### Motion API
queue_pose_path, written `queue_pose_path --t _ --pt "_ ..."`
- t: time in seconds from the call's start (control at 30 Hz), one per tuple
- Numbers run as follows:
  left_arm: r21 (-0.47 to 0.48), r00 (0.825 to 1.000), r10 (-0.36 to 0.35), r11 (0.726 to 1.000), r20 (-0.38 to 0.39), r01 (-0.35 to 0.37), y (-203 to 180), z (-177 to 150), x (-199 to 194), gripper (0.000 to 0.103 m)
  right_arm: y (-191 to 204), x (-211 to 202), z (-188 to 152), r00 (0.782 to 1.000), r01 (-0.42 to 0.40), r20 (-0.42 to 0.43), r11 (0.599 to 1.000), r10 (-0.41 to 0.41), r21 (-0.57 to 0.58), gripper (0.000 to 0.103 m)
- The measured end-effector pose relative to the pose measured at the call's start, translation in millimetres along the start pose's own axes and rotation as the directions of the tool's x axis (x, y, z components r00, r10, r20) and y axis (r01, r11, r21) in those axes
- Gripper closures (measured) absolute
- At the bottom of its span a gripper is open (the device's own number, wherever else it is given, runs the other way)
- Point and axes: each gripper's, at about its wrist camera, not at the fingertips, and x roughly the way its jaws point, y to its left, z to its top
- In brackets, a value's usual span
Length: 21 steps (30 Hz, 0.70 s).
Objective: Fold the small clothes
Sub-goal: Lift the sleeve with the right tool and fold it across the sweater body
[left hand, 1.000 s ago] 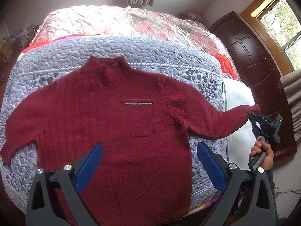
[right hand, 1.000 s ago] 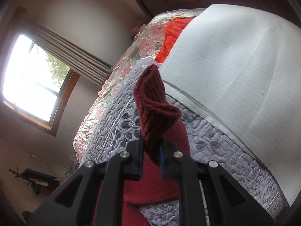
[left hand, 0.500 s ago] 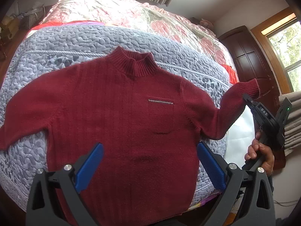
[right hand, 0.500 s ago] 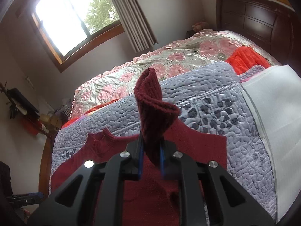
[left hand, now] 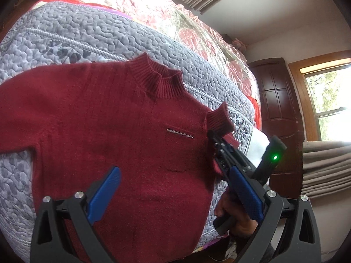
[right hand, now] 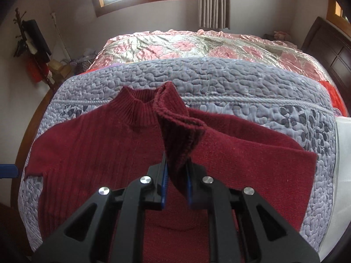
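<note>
1. Dark red knit sweater (left hand: 114, 131) lies front up on a grey quilted bedspread (left hand: 72, 35); collar at the far side, hem toward the near edge of the bed.
2. Sweater's left sleeve runs out of the left wrist view at the left edge, its cuff not visible there; hem partly hidden behind the left gripper (left hand: 175, 195).
3. Left gripper: blue pads wide apart, holding nothing, hovering above the lower body of the sweater. Contact with the cloth can't be confirmed.
4. Right gripper (right hand: 176, 186): jaws closed on the ribbed cuff (right hand: 177, 131) of the right sleeve; cuff stands up out of the jaws, raised over the chest.
5. In the right wrist view the cuff blocks part of the collar (right hand: 138, 107); the sleeve behind it slopes down to the right over the sweater's body.
6. Chest pocket with a silver zip line (left hand: 180, 132) is clear in the left wrist view; in the right wrist view it's hidden by the gripper body.
7. A hand (left hand: 237, 214) grips the right tool's handle, mostly covered by the left gripper's right finger. Green light glows on the tool.
8. Pink floral satin cover (right hand: 197, 46) lies on the far half of the bed; white cloth (right hand: 344, 153) at the right edge, cut off.
9. Dark wooden door (left hand: 278, 109) and window at far right, blown out by light.
</note>
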Motion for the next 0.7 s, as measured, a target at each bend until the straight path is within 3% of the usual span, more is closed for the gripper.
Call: queue_pose_path --t 0.23,0.33,0.4,0.6,0.7 --pt "-0.097 0.998 -0.066 0.993 -0.008 0.065 30 17 18 0.004 43 55 -20 0.996 0.000 -0.090 0.997 -0.007 -0.081 0.090" --pt "-0.133 0.994 -0.110 0.985 -0.017 0.106 42 24 31 0.004 54 71 -28 0.994 0.004 -0.109 0.995 -0.015 -0.101 0.084" --pt "-0.163 0.988 -0.151 0.976 -0.033 0.144 49 29 44 0.004 56 78 -32 0.992 -0.002 -0.127 0.994 -0.011 -0.107 0.073" --pt "-0.245 0.968 -0.235 0.947 -0.091 0.207 60 40 94 0.004 54 54 -47 0.992 -0.041 -0.127 0.994 0.028 -0.102 0.053" --pt "-0.282 0.951 -0.284 0.929 -0.124 0.241 62 44 124 0.004 43 29 -63 0.989 -0.062 -0.137 0.996 0.054 -0.057 0.050"
